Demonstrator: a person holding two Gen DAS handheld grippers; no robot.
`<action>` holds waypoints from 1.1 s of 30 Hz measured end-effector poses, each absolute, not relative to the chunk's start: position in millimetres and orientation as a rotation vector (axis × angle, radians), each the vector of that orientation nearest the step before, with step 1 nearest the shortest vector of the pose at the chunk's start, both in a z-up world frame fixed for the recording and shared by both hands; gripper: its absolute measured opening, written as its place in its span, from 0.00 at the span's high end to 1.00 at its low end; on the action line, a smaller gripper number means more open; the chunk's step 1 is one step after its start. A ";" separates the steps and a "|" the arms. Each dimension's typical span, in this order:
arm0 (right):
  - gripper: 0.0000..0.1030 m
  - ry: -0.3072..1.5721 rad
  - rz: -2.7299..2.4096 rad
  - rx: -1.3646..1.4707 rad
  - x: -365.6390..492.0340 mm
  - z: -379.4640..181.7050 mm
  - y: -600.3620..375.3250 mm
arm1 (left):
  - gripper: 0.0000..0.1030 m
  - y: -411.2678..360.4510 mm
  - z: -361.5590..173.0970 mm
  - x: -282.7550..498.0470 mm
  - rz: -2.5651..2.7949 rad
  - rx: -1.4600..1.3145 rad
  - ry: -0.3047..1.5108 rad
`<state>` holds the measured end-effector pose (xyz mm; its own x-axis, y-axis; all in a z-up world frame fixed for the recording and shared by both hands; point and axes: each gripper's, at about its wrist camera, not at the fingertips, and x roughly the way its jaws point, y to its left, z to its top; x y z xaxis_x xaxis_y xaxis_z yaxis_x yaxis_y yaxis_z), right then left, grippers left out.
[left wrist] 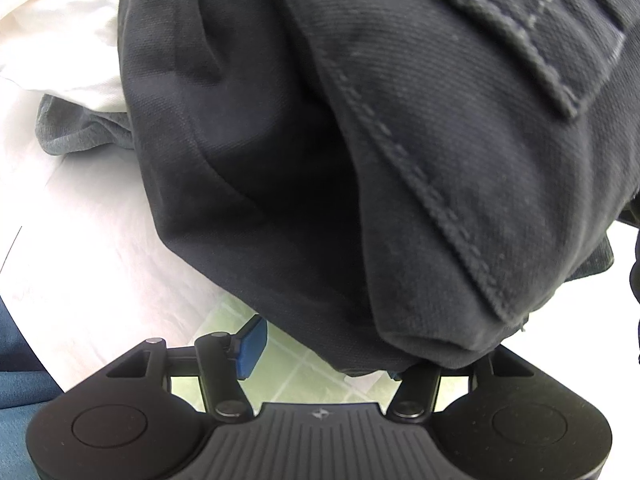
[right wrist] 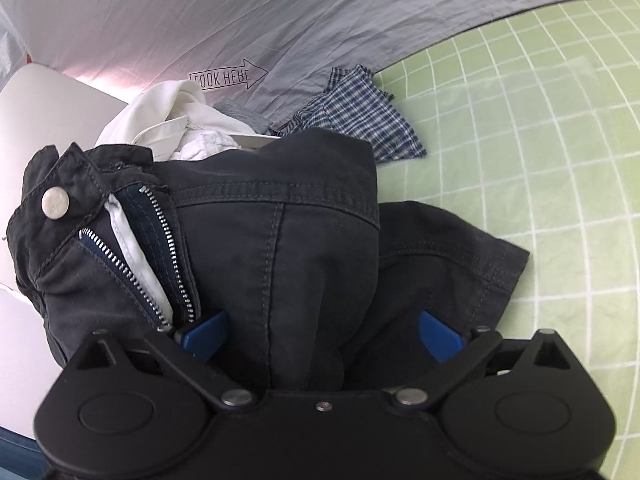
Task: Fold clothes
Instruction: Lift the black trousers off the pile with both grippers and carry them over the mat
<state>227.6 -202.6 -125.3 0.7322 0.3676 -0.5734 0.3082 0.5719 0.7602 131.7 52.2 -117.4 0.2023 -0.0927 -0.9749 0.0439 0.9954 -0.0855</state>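
Both grippers, left (left wrist: 320, 344) and right (right wrist: 322, 336), sit spread wide with the dark trousers (right wrist: 276, 240) bunched between their fingers.

A pale green cutting mat (right wrist: 520, 152) ruled with a white grid covers the work surface, curving away to the right. Behind it hangs a creased grey fabric backdrop (right wrist: 280, 20) printed with a black arrow label (right wrist: 228, 77), washed pink at left
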 end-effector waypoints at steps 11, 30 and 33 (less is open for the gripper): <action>0.95 0.690 0.028 0.770 187.7 -83.2 -187.6 | 0.41 61.1 -104.9 99.4 -0.091 0.018 1.366; 0.97 0.634 -0.657 0.635 -71.8 -86.0 -354.2 | 0.36 -89.6 -83.1 -4.0 -0.229 0.184 1.308; 0.97 0.625 -0.734 0.618 -120.6 -83.4 -389.2 | 0.33 -131.1 -72.1 -32.1 -0.245 0.189 1.284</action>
<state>-120.6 -389.2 -83.4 0.5843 -0.4110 -0.6998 0.7565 0.5881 0.2862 -32.1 -131.1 -72.1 0.2632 -0.0746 -0.9618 0.2842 0.9587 0.0034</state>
